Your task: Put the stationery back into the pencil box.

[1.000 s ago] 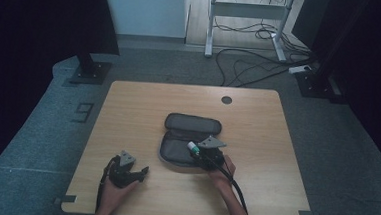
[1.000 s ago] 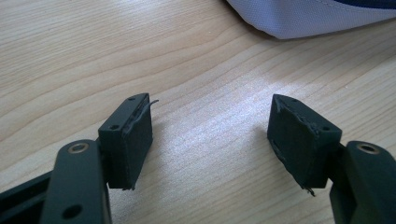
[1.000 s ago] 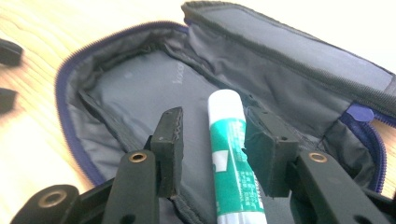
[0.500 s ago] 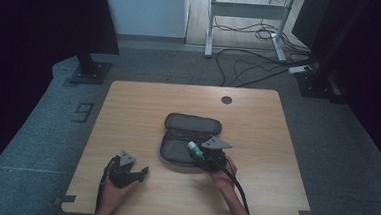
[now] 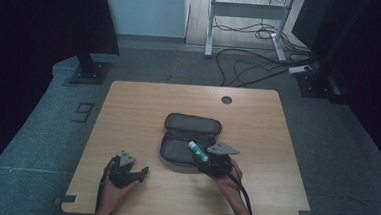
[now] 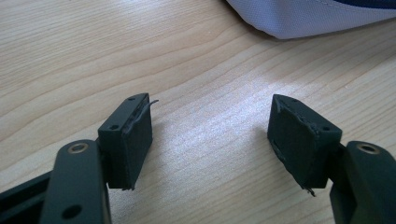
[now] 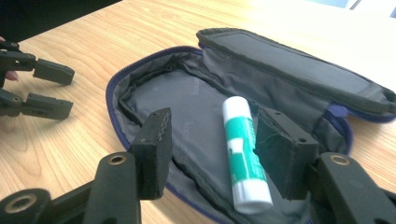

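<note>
Right gripper (image 7: 210, 144), jaws just opening, has released the glue stick (image 7: 243, 154), which lies lengthwise along its right pad inside the open pencil case (image 7: 187, 93).

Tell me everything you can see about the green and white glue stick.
The green and white glue stick is a plastic cylinder with a white cap and a green label, capped. It lies on the grey fabric lining of the open zipped pencil case, between the right gripper's jaws, which have just been opening. One pad seems to touch it; no grip shows.
</note>
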Demonstrator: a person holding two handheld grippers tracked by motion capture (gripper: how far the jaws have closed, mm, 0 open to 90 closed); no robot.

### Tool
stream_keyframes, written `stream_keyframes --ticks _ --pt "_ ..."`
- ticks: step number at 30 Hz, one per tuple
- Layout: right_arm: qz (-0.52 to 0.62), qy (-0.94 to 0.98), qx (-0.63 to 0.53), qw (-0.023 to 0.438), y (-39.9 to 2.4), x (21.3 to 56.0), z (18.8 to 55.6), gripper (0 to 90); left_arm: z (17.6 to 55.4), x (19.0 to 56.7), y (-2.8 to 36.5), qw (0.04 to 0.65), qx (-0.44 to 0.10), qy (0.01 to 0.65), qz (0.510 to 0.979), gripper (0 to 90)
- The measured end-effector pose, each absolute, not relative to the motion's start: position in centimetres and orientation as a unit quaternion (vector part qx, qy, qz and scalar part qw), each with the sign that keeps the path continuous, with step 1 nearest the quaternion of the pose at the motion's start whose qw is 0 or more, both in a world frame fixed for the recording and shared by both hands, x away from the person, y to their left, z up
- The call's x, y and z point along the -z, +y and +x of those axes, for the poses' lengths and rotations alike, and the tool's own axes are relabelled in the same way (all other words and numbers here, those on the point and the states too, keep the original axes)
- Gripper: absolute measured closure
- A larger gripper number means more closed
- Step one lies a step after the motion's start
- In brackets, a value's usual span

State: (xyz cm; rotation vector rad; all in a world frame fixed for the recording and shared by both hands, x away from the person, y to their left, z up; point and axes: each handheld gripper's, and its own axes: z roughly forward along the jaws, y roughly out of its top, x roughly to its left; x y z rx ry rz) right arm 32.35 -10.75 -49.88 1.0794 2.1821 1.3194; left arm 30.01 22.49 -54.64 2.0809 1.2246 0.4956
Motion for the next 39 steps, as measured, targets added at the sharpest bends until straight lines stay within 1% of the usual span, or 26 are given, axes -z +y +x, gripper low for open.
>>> stream_keyframes --ticks 8,17,20,28,32,39 --pt "0.391 0.76 -0.476 0.208 -13.2 49.6 30.2 41.4 30.0 54.6 22.5 0.332 -0.19 0.469 0.796 31.0" --pt "0.41 0.748 -0.477 0.215 -16.1 49.9 28.7 40.0 29.9 54.7 22.5 0.333 -0.189 0.468 0.797 30.9" --pt "0.423 0.744 -0.469 0.217 -17.9 50.7 28.2 39.6 29.9 54.7 22.5 0.333 -0.189 0.468 0.797 30.9" --pt "0.452 0.739 -0.45 0.218 -21.0 52.3 27.9 38.5 29.9 54.7 22.5 0.332 -0.19 0.467 0.797 30.9" --pt "0.474 0.736 -0.433 0.215 -22.9 53.8 27.6 38.4 29.9 54.7 22.5 0.332 -0.19 0.467 0.797 30.9" --pt "0.487 0.736 -0.421 0.211 -23.7 54.7 28.0 38.3 29.9 54.7 22.5 0.332 -0.19 0.467 0.797 30.9"
